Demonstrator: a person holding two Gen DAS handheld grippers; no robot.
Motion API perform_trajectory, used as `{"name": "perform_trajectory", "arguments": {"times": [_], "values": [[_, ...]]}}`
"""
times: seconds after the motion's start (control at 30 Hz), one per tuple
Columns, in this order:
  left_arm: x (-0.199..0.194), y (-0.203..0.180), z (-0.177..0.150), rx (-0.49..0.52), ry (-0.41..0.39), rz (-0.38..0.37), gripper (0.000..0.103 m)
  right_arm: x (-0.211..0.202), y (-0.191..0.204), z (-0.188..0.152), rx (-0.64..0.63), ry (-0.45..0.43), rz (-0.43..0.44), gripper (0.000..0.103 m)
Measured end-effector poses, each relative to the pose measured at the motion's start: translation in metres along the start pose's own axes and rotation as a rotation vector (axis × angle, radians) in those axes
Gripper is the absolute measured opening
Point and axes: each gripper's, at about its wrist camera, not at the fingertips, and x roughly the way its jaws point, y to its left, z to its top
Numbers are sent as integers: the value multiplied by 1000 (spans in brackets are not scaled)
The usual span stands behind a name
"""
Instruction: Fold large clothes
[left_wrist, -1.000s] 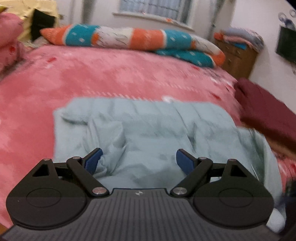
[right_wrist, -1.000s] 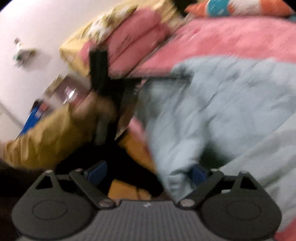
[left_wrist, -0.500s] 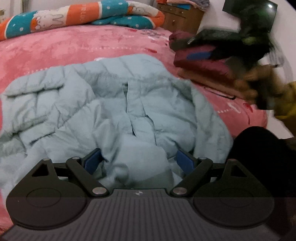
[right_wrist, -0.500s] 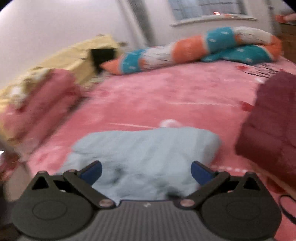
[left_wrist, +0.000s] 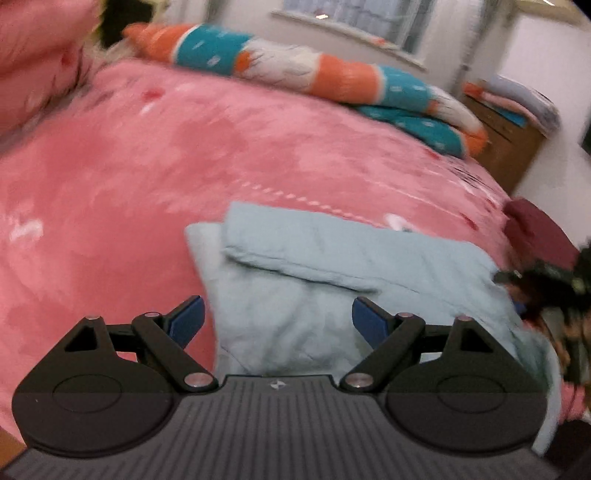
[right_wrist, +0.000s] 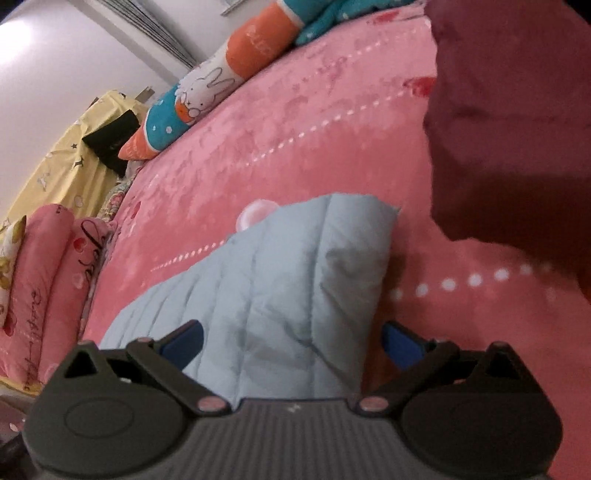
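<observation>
A pale blue padded jacket (left_wrist: 332, 280) lies folded into a rough rectangle on the pink bedspread (left_wrist: 166, 155). In the left wrist view my left gripper (left_wrist: 277, 320) stands open just above the jacket's near left part, blue pads apart, nothing between them. In the right wrist view the same jacket (right_wrist: 288, 288) shows its quilted right end, and my right gripper (right_wrist: 291, 341) is open over its near edge, holding nothing. The other gripper and a hand (left_wrist: 554, 291) appear blurred at the jacket's right end in the left wrist view.
A folded dark red garment (right_wrist: 517, 122) lies to the right of the jacket. A long orange, teal and white bolster (left_wrist: 295, 74) lies along the far side of the bed. Pink pillows (right_wrist: 40, 280) are stacked at the left. A wooden cabinet (left_wrist: 506, 140) stands at the far right.
The jacket was spread wide and rumpled; now it lies as a narrower folded rectangle. Both views swung back over the bed. Both grippers stay open.
</observation>
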Motion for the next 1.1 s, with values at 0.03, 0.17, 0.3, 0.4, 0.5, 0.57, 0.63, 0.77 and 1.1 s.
{"name": "perform_trajectory", "arguments": {"times": [0.03,0.17,0.3,0.4,0.5,0.57,0.63,0.77,1.1], "values": [[12,4,1,-19,19,1,103,2,-1,0,5,8,19,100],[48,22,6,-94,91,10,95,16,0,3,-1,21,37,93],[60,24,9,-135,109,-32,75,26,0,8,-1,27,69,66],[61,15,13,-128,108,-39,53,31,8,12,-10,26,85,44],[71,5,22,-102,77,-35,27,31,33,18,-117,-11,54,31],[76,3,30,-94,46,-29,19,30,53,24,-201,-55,35,26],[75,1,40,-80,10,-22,14,25,70,33,-266,-113,32,21],[75,-1,71,-52,-85,-20,13,20,99,58,-395,-248,26,19],[115,5,148,44,-236,42,21,81,122,140,-520,-443,-64,19]]}}
